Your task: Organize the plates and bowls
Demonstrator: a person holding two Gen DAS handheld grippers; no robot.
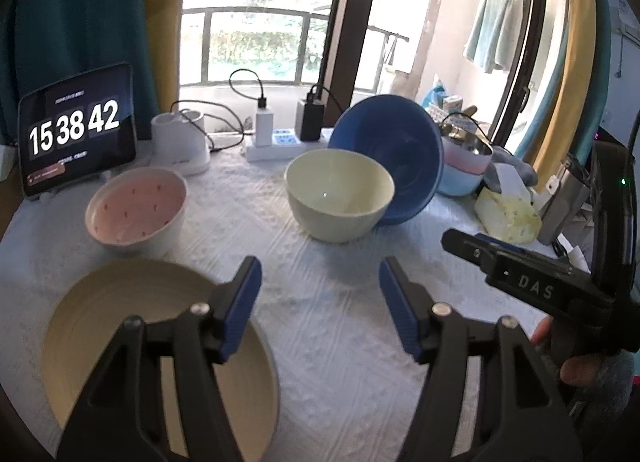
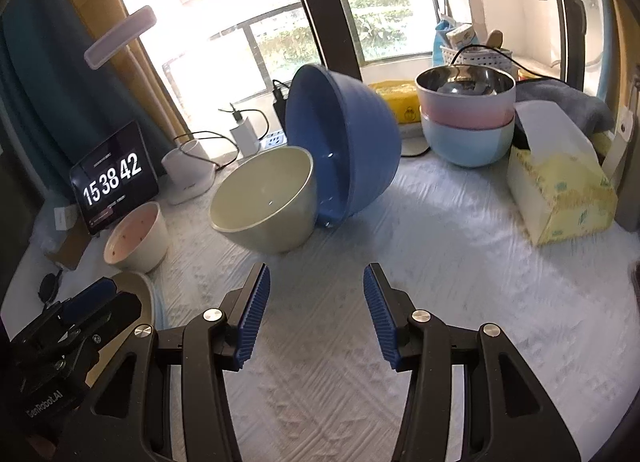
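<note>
Your left hand-held gripper (image 1: 320,294) hangs released over the white textured cloth on the surface (image 1: 328,326), nothing between its blue pads. Your right hand-held gripper (image 2: 316,298) is likewise released and empty above bare cloth.

Take the cream bowl (image 1: 339,194) as your landmark. It stands upright on the cloth ahead of both grippers, with open cloth on its near side. Behind it and to its right, the blue bowl (image 1: 394,150) is tipped on its edge and leans against the cream bowl's rim. Farther right of that, a pink bowl nests in a light blue bowl (image 2: 466,140), with a shiny metal bowl on top. A yellow tissue box (image 2: 560,198) sits at the right edge.

Left of the cream bowl, well apart, stands the pink-lined bowl (image 1: 136,214). Nearer to you than that bowl, the cream plate (image 1: 120,334) lies flat under your left gripper's left finger. A tablet clock (image 1: 76,130) stands at the far left.
</note>
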